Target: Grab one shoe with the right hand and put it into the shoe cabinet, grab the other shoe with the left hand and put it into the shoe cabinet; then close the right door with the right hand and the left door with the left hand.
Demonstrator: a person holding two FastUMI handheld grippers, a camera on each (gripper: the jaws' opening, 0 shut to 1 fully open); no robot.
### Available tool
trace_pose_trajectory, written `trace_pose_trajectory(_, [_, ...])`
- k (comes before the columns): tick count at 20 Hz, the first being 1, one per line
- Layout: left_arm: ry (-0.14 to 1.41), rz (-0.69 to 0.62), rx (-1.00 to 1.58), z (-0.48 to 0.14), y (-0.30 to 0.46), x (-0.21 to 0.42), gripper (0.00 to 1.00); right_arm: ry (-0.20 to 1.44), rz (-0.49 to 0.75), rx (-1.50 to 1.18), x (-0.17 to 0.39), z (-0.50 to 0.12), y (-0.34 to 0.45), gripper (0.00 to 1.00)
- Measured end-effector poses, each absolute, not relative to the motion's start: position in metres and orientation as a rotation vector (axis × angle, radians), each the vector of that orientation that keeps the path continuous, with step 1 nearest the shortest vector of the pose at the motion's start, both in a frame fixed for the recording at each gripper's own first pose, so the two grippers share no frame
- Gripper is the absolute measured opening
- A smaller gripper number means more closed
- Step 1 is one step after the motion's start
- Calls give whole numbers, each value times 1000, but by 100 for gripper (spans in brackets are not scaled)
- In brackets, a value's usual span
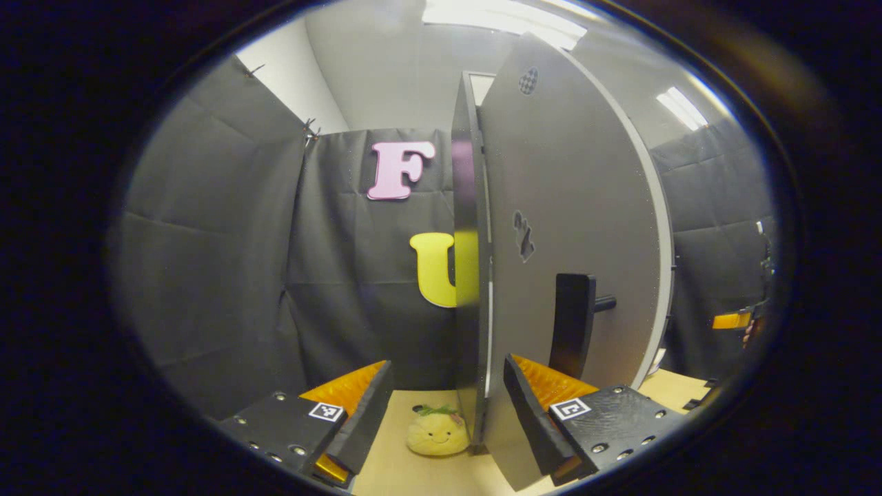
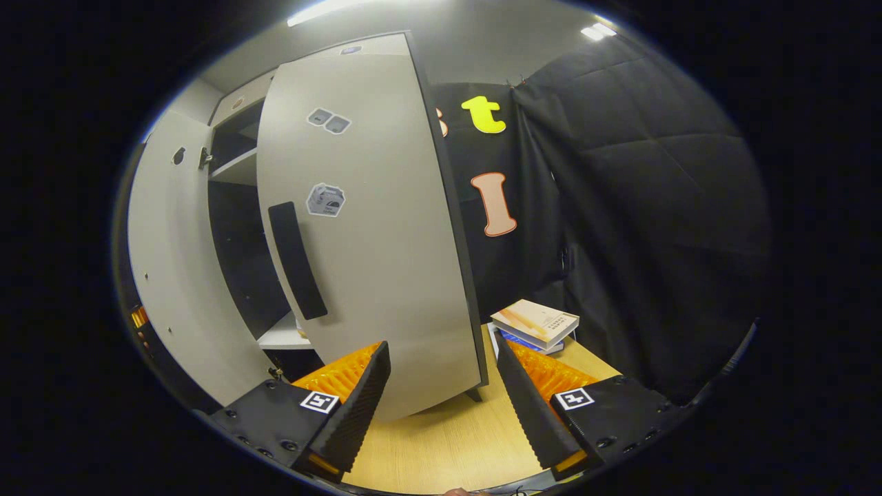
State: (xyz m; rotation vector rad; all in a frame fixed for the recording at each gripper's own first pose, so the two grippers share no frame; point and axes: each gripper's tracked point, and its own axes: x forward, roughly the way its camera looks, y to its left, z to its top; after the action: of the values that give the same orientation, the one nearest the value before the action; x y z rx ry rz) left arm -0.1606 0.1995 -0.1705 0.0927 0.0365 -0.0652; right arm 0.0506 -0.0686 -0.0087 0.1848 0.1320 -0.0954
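- Right claw (image 2: 441,393): spread wide, nothing gripped. The right door (image 2: 365,227) is seen dead ahead, outer face toward the claw, its free edge just above and between the fingers.
- Door long axis: upright. The door handle (image 2: 296,260) is a dark vertical bar, ahead and to the left of the claw.
- Cabinet opening (image 2: 238,227) lies further left, behind the door; a push on the face ahead-left is judged to be what swings it shut.
- Left claw (image 1: 441,406): also released, empty. The left door (image 1: 572,227) is seen edge-on, straight ahead and slightly right, its lower edge between the fingers; its handle (image 1: 572,324) is just right of centre.
- Shoes: none can be made out; whether they are already shelved cannot be told.
- Right claw judged better lined up for the first push.
- Clutter on the worktop (image 2: 448,441): books (image 2: 536,322) ahead-right of the right claw, plush toy (image 1: 435,430) low between the left claw's fingers.
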Motion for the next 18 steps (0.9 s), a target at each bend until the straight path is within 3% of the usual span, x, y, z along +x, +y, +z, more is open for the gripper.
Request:
trace_pose_trajectory(3, [62, -15, 53, -178, 173, -163, 99, 121, -91, 182, 55, -9, -88, 98])
trace_pose_trajectory(4, [68, 4, 35, -180, 161, -162, 84, 122, -92, 178, 57, -10, -94, 98])
trace_pose_trajectory(5, [73, 9, 23, -184, 148, -162, 99, 129, -86, 182, 58, -13, -98, 98])
trace_pose_trajectory(8, [82, 4, 10, -197, 105, -165, 99, 145, -59, 198, 62, -19, -111, 98])
trace_pose_trajectory(12, [90, -14, 10, -206, 48, -150, 85, 151, -38, 204, 66, -22, -132, 98])
trace_pose_trajectory(14, [94, 10, 13, -208, 37, -147, 99, 153, -32, 204, 67, -20, -141, 98])
trace_pose_trajectory(18, [83, 31, 49, -205, 10, -150, 99, 156, -32, 179, 63, -23, -165, 98])
